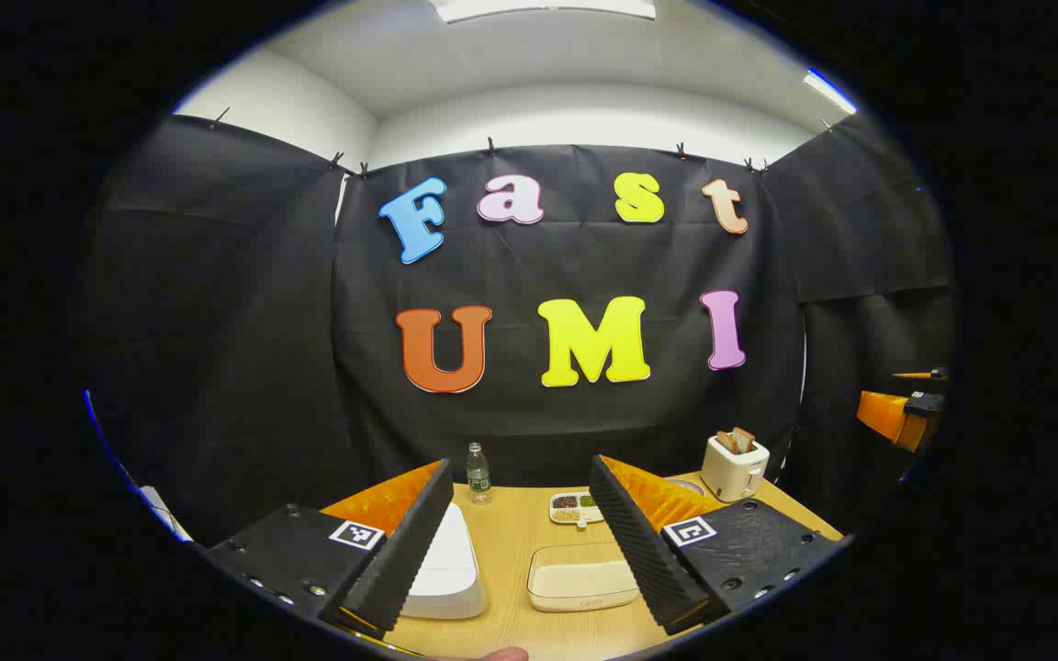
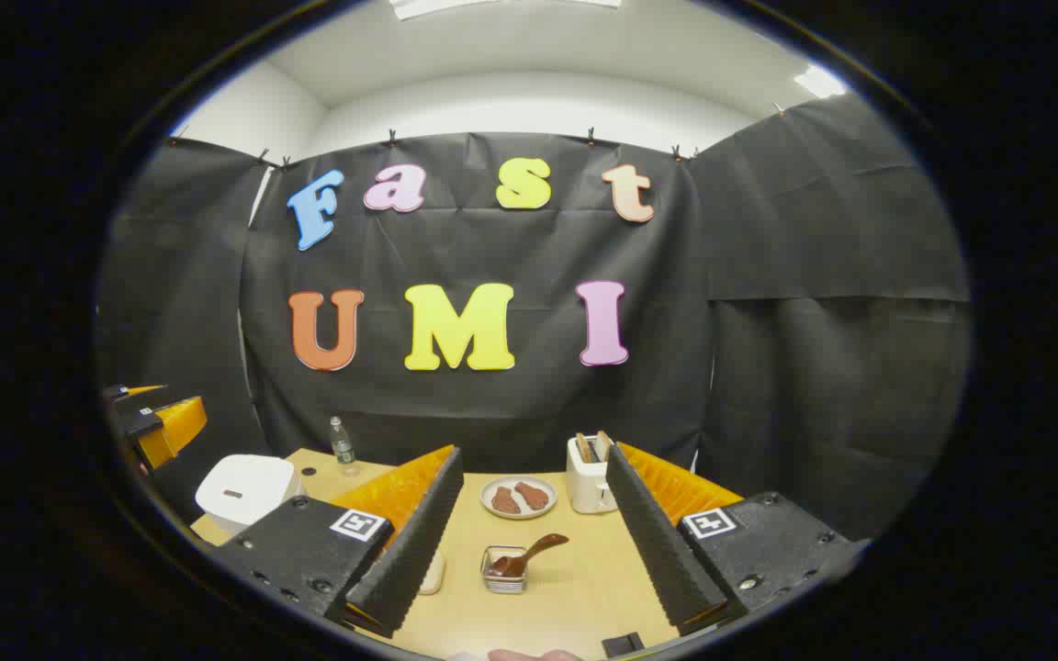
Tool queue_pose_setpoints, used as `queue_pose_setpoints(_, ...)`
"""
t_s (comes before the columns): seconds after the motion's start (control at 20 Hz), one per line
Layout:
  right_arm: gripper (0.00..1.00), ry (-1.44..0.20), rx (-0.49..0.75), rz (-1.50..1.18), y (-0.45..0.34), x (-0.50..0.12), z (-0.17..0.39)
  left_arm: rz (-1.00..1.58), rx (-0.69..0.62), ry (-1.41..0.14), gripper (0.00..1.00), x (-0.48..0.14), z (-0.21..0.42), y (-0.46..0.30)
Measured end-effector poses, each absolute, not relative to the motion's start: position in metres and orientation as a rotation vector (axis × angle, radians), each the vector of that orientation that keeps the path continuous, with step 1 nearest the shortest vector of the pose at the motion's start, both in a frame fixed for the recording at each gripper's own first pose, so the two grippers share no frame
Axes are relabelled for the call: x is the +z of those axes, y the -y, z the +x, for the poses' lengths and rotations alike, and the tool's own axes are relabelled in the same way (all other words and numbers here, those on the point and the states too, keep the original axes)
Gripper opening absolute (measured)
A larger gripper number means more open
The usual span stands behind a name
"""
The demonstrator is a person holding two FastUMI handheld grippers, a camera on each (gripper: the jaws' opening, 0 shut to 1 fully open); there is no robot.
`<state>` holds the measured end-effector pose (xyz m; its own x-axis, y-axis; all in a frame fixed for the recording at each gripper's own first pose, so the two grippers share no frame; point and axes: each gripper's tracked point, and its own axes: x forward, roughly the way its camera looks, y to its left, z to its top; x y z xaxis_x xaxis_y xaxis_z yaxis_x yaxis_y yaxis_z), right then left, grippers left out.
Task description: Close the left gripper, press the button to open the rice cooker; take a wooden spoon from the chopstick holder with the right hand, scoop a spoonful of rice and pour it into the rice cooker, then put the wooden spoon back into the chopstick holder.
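The white rice cooker (image 1: 449, 569) stands with its lid down on the wooden table (image 1: 511, 532), partly behind the left finger of my left gripper (image 1: 520, 562), which hovers open and empty above it. In the right gripper view the rice cooker (image 2: 244, 487) sits at the table's left end. A brown wooden spoon (image 2: 540, 548) leans out of a small clear holder (image 2: 503, 578), straight ahead between the fingers of my right gripper (image 2: 534, 551), which is open and holds nothing. A small divided dish of grains (image 1: 575, 508) lies behind a cream tray (image 1: 581, 576).
A water bottle (image 1: 478, 473) stands at the back near the cloth wall. A toaster (image 2: 589, 473) with bread and a plate (image 2: 518, 497) of brown pieces sit behind the spoon holder. The other gripper's orange and black body (image 2: 157, 422) hangs at the left edge.
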<state>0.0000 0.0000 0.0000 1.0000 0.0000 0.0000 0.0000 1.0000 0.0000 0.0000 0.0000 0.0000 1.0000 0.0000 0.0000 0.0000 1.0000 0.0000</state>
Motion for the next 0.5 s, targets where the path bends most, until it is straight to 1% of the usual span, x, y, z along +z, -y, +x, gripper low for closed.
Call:
queue_pose_setpoints(0.15,0.99,0.0,-0.001,-0.008,-0.0012,-0.0001,0.0023,0.003,-0.003,0.01,0.95,0.0015,0.0014,-0.0006)
queue_pose_setpoints(0.5,1.0,0.004,-0.003,-0.011,-0.0038,0.0009,0.0022,-0.006,0.0,0.013,0.95,0.0011,0.0039,-0.0039)
